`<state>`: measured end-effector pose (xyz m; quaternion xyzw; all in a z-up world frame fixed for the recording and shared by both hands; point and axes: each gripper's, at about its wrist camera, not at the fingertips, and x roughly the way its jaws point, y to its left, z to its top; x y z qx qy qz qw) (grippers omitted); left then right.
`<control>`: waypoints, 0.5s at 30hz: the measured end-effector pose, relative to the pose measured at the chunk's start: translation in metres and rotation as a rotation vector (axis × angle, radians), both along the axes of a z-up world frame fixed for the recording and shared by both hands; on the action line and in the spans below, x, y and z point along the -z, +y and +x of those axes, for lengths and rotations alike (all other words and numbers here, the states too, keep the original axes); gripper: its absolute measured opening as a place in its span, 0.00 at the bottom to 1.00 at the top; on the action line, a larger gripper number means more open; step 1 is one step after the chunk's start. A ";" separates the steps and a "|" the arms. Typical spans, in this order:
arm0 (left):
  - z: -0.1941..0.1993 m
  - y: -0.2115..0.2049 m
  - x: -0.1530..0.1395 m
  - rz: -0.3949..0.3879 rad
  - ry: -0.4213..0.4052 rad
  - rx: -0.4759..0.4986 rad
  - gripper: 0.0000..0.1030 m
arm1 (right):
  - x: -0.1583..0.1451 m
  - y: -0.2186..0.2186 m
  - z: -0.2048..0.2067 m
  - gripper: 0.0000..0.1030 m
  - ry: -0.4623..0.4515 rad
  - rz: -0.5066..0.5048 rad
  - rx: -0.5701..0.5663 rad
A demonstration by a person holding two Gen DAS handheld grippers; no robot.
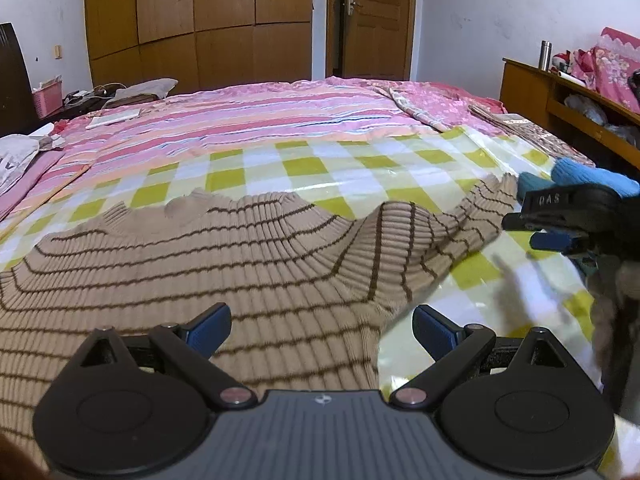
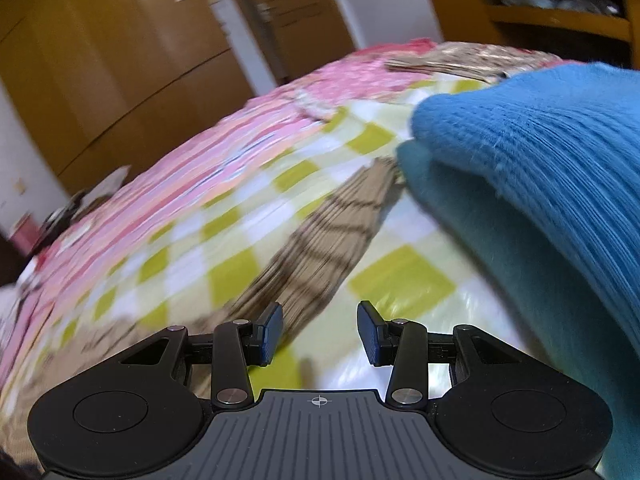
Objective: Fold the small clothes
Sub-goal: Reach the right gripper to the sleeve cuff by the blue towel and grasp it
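Note:
A tan ribbed sweater with thin brown stripes lies spread on a green-and-white checked sheet on the bed. My left gripper hovers open just above the sweater's near right edge, nothing between its blue pads. The right gripper shows at the right edge of the left wrist view, beside the sweater's sleeve. In the blurred right wrist view the right gripper stands open over the checked sheet, with the sleeve just ahead to the left. A blue knitted garment lies at the right.
A pink striped bedspread covers the far half of the bed. A wooden headboard shelf with a metal flask stands at the right. Wardrobe doors and a door fill the back wall. A cluttered side table sits at the far left.

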<state>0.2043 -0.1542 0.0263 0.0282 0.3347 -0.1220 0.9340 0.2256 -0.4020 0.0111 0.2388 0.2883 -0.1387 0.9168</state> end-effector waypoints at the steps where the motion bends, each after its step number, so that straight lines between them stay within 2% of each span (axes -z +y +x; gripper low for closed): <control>1: 0.003 -0.001 0.002 0.002 -0.004 -0.003 0.98 | 0.002 -0.005 0.006 0.39 -0.002 0.002 0.025; 7: 0.015 -0.003 0.009 -0.012 -0.021 -0.022 0.98 | 0.012 -0.029 0.038 0.39 -0.017 0.007 0.145; 11: 0.018 -0.001 0.014 -0.024 -0.011 -0.029 0.98 | 0.015 -0.035 0.054 0.39 -0.014 -0.023 0.178; 15: 0.016 0.004 0.018 -0.021 -0.004 -0.031 0.98 | 0.020 -0.043 0.068 0.38 -0.013 -0.012 0.209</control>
